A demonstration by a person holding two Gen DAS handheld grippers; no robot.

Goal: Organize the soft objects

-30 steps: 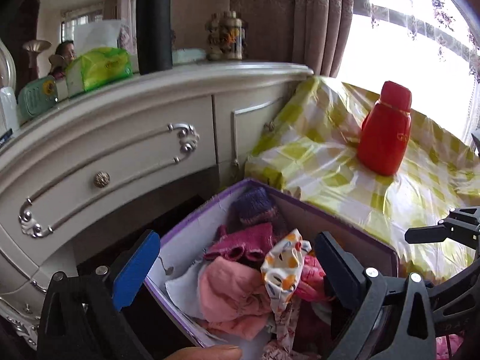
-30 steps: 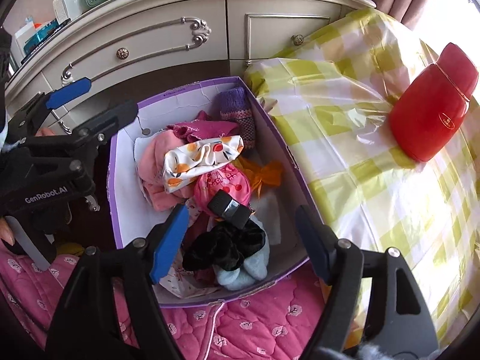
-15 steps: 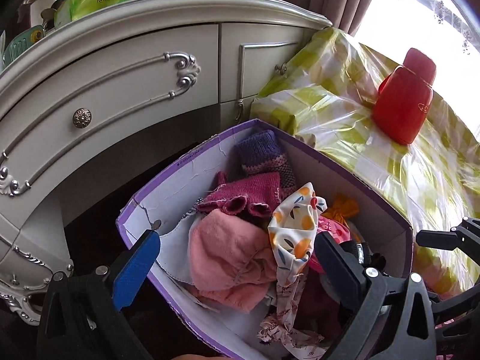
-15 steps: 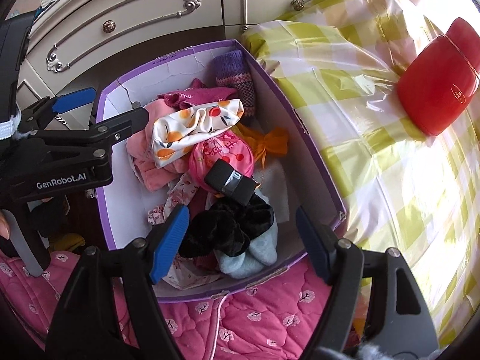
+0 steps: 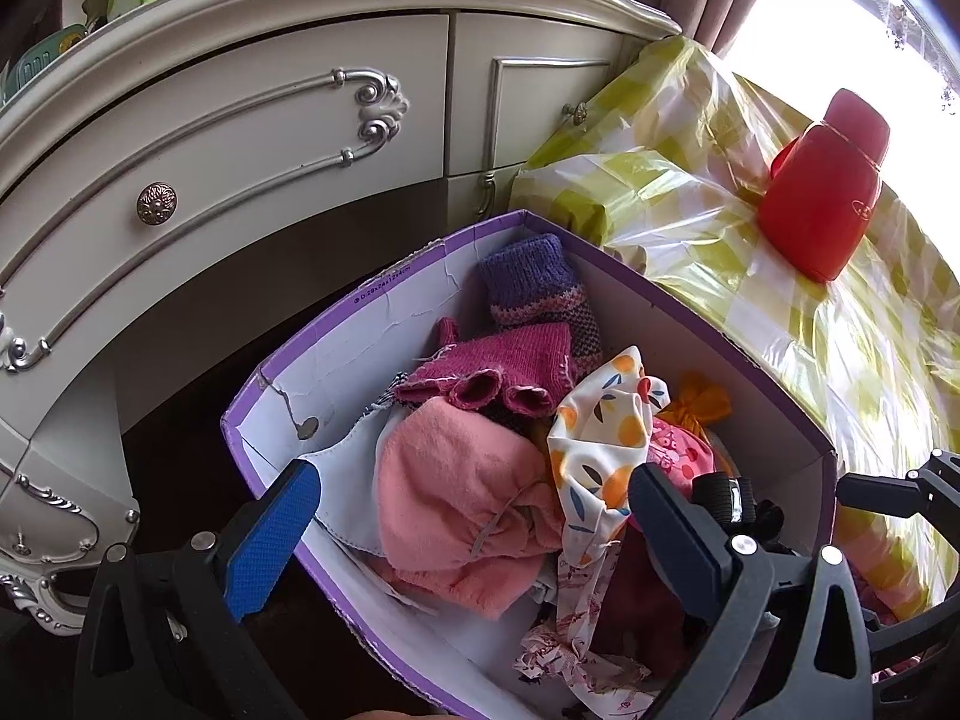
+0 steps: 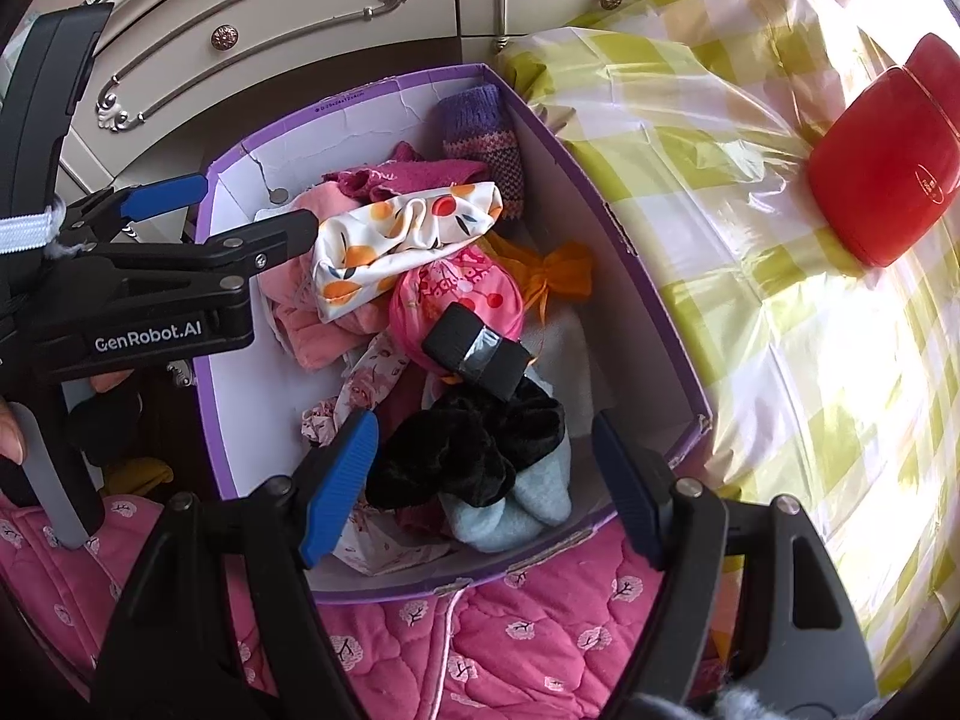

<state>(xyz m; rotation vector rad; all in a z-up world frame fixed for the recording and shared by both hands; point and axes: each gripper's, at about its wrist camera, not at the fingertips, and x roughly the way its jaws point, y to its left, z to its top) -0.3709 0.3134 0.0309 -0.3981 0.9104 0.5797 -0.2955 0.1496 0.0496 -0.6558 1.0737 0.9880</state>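
A purple-rimmed cardboard box (image 6: 648, 276) rests between a pink quilt (image 6: 480, 648) and a cream dresser (image 5: 252, 120), beside a yellow-checked cloth (image 6: 750, 228) bearing a red bottle (image 6: 882, 168). The box contains soft objects: a pink garment (image 5: 462, 504), a magenta knit (image 5: 510, 366), a purple knit sock (image 5: 534, 282), an orange-print cloth (image 6: 408, 234), a black velvet piece (image 6: 474, 450) and a pale blue item (image 6: 528, 504). Both the left gripper (image 5: 474, 534) and the right gripper (image 6: 480, 480) hover above the box, their 2 fingers spread and pinching nothing.
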